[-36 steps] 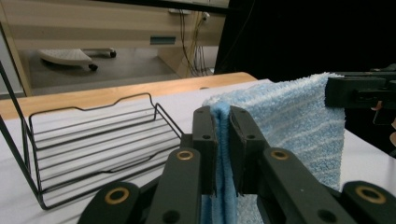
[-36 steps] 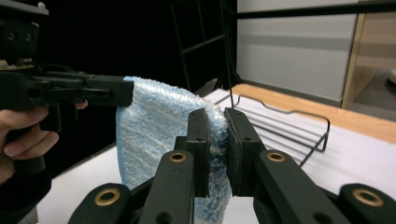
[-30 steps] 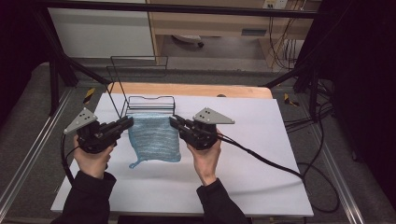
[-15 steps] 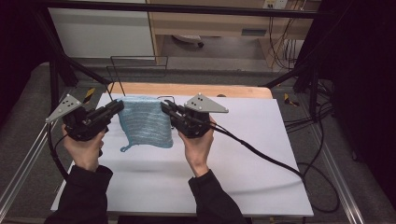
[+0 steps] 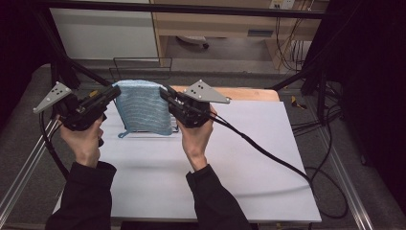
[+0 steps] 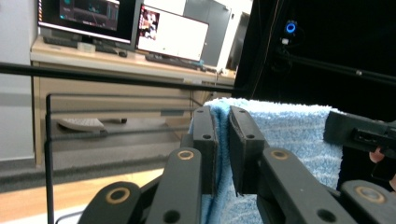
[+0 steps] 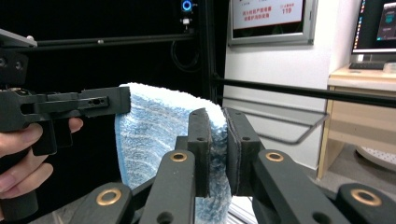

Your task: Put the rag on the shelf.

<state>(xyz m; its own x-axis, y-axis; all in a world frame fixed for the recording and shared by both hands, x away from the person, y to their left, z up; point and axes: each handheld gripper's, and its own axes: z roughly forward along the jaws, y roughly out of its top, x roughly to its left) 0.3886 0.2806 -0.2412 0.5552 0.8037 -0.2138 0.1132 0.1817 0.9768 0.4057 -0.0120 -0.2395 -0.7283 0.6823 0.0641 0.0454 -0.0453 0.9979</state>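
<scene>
At the left of the high view, the left gripper (image 5: 116, 91) is clamped on the left upper corner of a light blue terry cloth towel with fine pale stripes (image 5: 143, 108); in the left gripper view (image 6: 223, 140) the cloth is squeezed between the two black jaws. A second ago the towel lay spread on the white sheet covering the table (image 5: 249, 158). Now it hangs in the air between the two hands, lifted clear except perhaps for its lowest edge, with a loose loop dangling at the lower left. It has also travelled toward the thin black wire rack (image 5: 142, 67) at the far edge of the table. My reading is that the towel is being carried up to be draped over that rack.

On the right, the right gripper (image 5: 164, 93) pinches the opposite upper corner, jaws tight on the cloth (image 7: 218, 135).

A red-and-white wall sign (image 7: 268, 14) bears the figure "119"; its other characters are too small to read.
</scene>
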